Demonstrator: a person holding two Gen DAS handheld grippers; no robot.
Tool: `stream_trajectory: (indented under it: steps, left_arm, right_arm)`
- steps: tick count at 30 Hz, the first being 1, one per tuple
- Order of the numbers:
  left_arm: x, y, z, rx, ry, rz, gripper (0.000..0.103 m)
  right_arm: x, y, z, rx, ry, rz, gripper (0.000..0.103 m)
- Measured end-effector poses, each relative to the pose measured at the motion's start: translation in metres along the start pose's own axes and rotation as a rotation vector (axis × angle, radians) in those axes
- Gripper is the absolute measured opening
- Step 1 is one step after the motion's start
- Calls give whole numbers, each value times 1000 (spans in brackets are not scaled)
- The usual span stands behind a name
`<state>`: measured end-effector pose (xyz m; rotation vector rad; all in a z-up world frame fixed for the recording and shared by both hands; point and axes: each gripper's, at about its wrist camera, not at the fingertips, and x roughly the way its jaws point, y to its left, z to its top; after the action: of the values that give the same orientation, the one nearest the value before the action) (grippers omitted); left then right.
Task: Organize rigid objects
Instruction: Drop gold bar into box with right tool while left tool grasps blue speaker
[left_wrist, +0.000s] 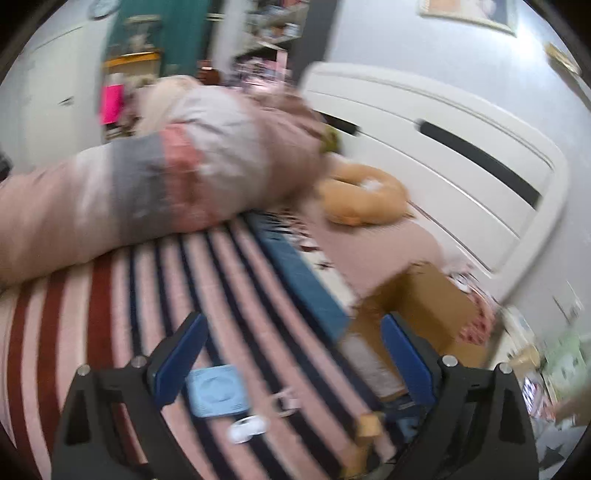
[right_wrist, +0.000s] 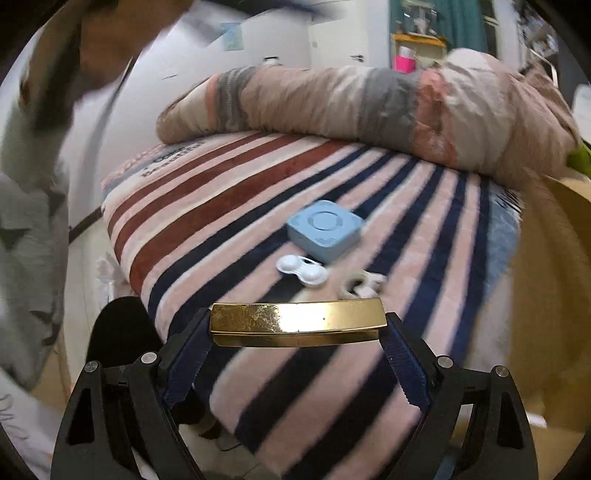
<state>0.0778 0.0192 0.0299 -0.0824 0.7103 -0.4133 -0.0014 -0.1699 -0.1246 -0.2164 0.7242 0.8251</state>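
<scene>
My right gripper (right_wrist: 297, 328) is shut on a long gold bar-shaped case (right_wrist: 297, 321), held crosswise between its blue pads above the striped blanket (right_wrist: 221, 192). Beyond it on the blanket lie a light blue square box (right_wrist: 325, 229), a white contact lens case (right_wrist: 302, 269) and a small white ring-like object (right_wrist: 362, 282). My left gripper (left_wrist: 291, 358) is open and empty above the same blanket (left_wrist: 110, 295). Between its fingers I see the blue box (left_wrist: 218, 391), the white lens case (left_wrist: 247, 430) and the small white object (left_wrist: 284, 402). The left view is blurred.
A rolled pink and grey quilt (right_wrist: 369, 103) lies across the far side of the blanket. A cardboard box (left_wrist: 424, 302) stands at the right of the bed, also in the right view (right_wrist: 554, 295). A tan ring cushion (left_wrist: 362, 199) and white headboard (left_wrist: 443, 140) lie beyond.
</scene>
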Motion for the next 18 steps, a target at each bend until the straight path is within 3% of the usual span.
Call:
stream_trajectory:
  steps: [5,8,10,14,18]
  left_arm:
    - [1,53,-34,-49,17,147,96]
    - [24,75,-63,-71,77,203,96]
    - [49,86,-85,-89,128,212,96]
    - [98,93,-118,-120,216,226,96]
    - [148,80,-131,-115,273,242,96]
  right_arm:
    - [-72,-10,4,37,-111,31,88]
    - [-116,-21,13,51,-192,-26,88]
    - [-138,-33,19,65,-222,-118,88]
    - [-146,-72,21,127,-181,-272,88]
    - [-119,-114,21,211,-84,-373,89]
